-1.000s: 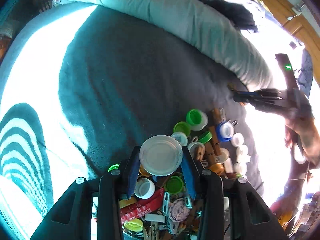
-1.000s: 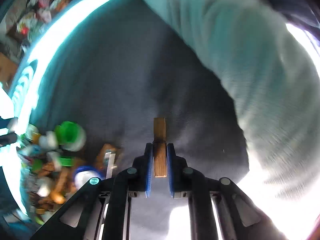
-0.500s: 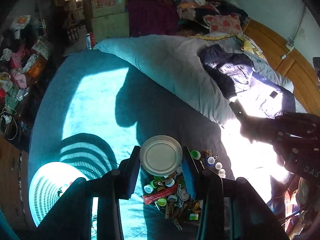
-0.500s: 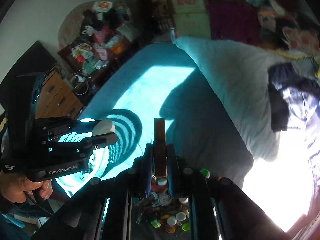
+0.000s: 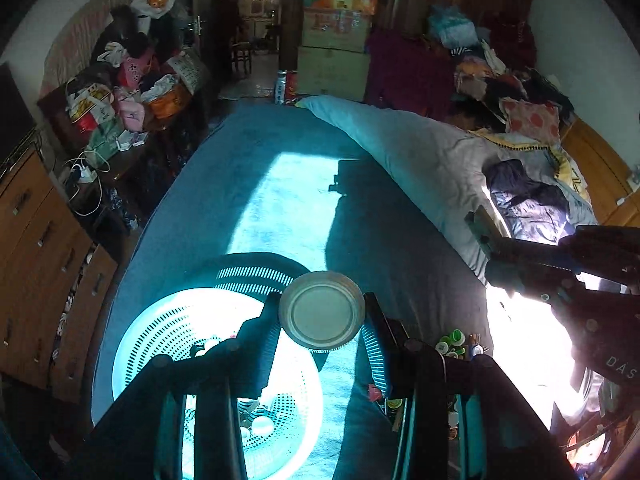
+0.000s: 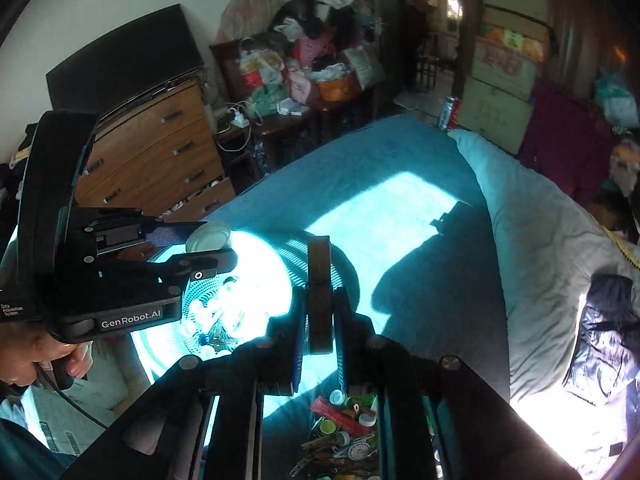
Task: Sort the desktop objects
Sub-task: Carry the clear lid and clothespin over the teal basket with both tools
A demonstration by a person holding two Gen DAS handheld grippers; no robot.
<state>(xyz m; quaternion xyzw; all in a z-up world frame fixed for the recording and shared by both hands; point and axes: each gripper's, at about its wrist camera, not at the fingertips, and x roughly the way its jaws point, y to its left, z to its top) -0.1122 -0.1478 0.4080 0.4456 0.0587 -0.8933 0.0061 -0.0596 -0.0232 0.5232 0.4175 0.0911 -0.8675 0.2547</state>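
Note:
My left gripper [image 5: 322, 311] is shut on a round white lid [image 5: 322, 310], held high above a white perforated basket [image 5: 160, 340] that has several caps in it. My right gripper [image 6: 320, 320] is shut on a brown wooden clothespin [image 6: 319, 288], which sticks up past the fingertips. The left gripper [image 6: 208, 246] with its lid [image 6: 208, 236] shows at the left of the right wrist view, over the basket [image 6: 256, 280]. In the left wrist view the right gripper [image 5: 496, 248] enters from the right with the clothespin [image 5: 482, 224]. A pile of caps and clothespins [image 6: 344, 436] lies on the teal bedspread [image 6: 360, 176] below.
A rolled grey duvet [image 5: 420, 160] lies along the right of the bed, with a dark jacket [image 5: 524, 196] on it. A wooden chest of drawers [image 6: 160, 152] stands left of the bed. Cluttered furniture and cardboard boxes [image 5: 336, 36] fill the far end of the room. A hand [image 6: 60, 356] grips the left gripper's handle.
Both grippers have risen well above the pile, each keeping its object. The left one has swung leftward over the basket, and the room has come into view.

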